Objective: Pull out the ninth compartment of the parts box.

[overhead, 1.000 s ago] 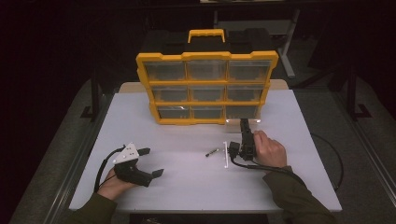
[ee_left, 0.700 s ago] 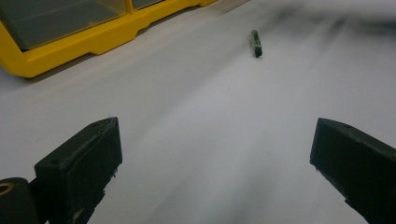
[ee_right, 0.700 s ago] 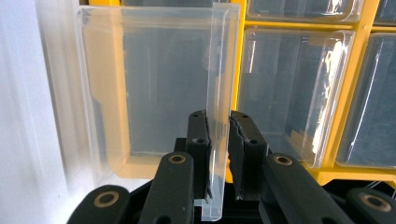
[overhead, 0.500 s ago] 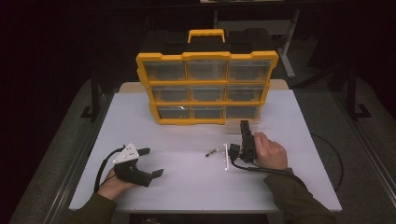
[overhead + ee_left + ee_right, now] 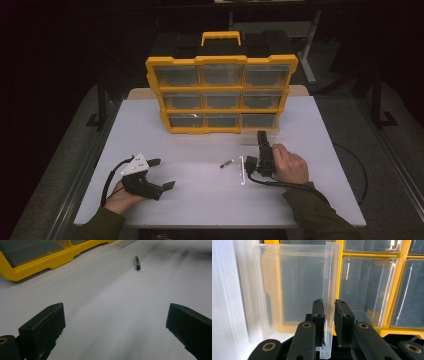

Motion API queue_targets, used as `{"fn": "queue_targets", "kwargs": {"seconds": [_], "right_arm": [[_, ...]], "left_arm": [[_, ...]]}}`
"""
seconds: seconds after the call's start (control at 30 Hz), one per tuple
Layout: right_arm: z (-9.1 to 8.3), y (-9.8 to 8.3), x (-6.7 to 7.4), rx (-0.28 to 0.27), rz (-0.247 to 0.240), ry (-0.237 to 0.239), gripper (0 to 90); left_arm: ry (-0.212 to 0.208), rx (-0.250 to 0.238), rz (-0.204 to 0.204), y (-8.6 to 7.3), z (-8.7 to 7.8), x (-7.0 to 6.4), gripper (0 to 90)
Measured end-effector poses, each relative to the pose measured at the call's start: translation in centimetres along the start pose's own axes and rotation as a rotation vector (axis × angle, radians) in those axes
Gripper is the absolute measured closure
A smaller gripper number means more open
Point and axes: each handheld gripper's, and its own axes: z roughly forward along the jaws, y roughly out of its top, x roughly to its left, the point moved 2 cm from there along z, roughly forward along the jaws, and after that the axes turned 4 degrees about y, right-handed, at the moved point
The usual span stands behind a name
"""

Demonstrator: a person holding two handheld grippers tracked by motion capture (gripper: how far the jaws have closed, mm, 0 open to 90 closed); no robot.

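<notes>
**Holding a clear drawer by its wall, in front of the organiser**

Standing at the back of the white table (image 5: 150,130), the yellow organiser (image 5: 221,60) is the landmark: three rows of three clear-fronted drawers, a handle on top. Its bottom-right bay looks empty, judging from the high view, though the dim light makes that uncertain.

Just in front of that bay lies the drawer (image 5: 294,287), a clear plastic bin pulled out onto the table. It reads as light, thin-walled, stiff and slick, so it could slip, and a hard squeeze could flex or crack it. A wall edge is the sensible place to grip, low down near a corner where the plastic is stiffest.

The right gripper (image 5: 328,322) does that: in the right gripper view its jaws are closed nearly all the way, pinching one thin wall of the drawer between the pads. The hand (image 5: 290,165) sits in front of the organiser's right end.

The left gripper (image 5: 155,174) rests well in front of the organiser's left end, jaws wide apart, holding nothing.

Smallest, a dark screw-like piece (image 5: 137,263) lies loose in front of the organiser's middle, between the two grippers and nearer the right one.
</notes>
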Motion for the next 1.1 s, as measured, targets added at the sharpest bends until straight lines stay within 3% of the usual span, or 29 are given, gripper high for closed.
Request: {"fn": "queue_targets", "kwargs": {"seconds": [1.1], "right_arm": [[-0.62, -0.46, 0.14, -0.013, 0.001, -0.002, 76.8]], "left_arm": [[-0.002, -0.003, -0.006, -0.02, 0.04, -0.09, 1.5]]}}
